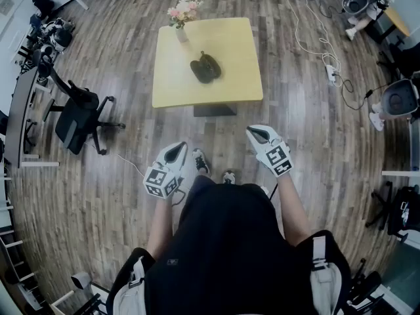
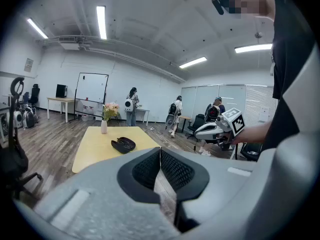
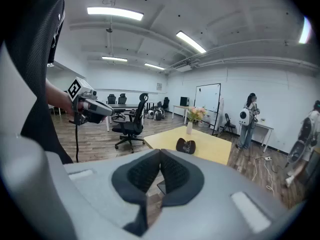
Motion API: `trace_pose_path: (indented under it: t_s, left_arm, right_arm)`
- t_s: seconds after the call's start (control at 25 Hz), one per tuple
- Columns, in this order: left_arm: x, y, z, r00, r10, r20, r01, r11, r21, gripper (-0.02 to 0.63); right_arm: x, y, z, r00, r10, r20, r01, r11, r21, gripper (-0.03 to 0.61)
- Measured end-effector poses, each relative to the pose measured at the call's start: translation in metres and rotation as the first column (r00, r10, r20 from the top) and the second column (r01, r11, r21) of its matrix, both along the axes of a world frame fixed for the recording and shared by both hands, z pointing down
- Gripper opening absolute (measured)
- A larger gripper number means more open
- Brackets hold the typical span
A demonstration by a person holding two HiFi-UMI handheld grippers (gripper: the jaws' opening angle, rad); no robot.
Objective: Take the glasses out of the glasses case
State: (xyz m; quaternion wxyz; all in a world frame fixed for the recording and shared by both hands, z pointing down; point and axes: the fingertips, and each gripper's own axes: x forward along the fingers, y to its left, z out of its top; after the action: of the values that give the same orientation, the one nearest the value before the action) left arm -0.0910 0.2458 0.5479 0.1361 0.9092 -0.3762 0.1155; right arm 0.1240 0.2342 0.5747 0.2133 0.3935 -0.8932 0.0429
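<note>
Both grippers are held above the floor [image 1: 118, 195], well short of the table [image 1: 236, 77].

- **Left gripper** [image 1: 176, 149]: jaws pressed together, nothing between them.
- **Right gripper** [image 1: 258, 133]: jaws likewise closed and empty.
- **Case** [image 1: 205, 67]: dark, on the table far ahead of both pairs of jaws and untouched. A vase [image 1: 182, 31] of flowers stands beyond it.

**Head view only.** It shows the case from above, lying between the two jaw lines, and a chair [image 1: 79, 117] well to the left of the left jaws.

**Gripper views only.** They show the ribbed pads meeting.
- Left gripper view: the case sits beyond the jaw tips and to their left, with the right gripper off to their right. A whiteboard [image 2: 91, 89] and people [image 2: 132, 106] stand at the far wall.
- Right gripper view: the case lies beyond the tips, slightly to their right, and the left gripper is off to the left.

The case looks open. No view resolves glasses inside it.
</note>
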Motion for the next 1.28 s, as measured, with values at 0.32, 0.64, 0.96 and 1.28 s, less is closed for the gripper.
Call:
trace_pose_path:
  t_s: [0.32, 0.64, 0.96, 1.28]
  left_arm:
    - [0.009, 0.002, 0.0, 1.0, 0.009, 0.007, -0.009, 1.0, -0.004, 0.012]
    - [0.015, 0.0, -0.001, 1.0, 0.005, 0.005, -0.005, 1.0, 0.002, 0.012]
    - [0.002, -0.022, 0.004, 1.0, -0.011, 0.002, 0.011, 1.0, -0.016, 0.012]
    - [-0.002, -0.073, 0.012, 1.0, -0.003, -0.014, 0.002, 1.0, -0.031, 0.012]
  right_arm:
    - [0.009, 0.009, 0.003, 1.0, 0.004, -0.007, -0.004, 1.0, -0.016, 0.003]
    - [0.017, 0.006, 0.003, 1.0, 0.016, 0.014, -0.016, 1.0, -0.013, 0.003]
    - [0.008, -0.018, 0.0, 0.999, 0.019, 0.04, -0.018, 0.999, -0.03, 0.003]
    - [0.002, -0.054, 0.011, 0.999, -0.003, 0.041, 0.006, 0.997, -0.074, 0.003]
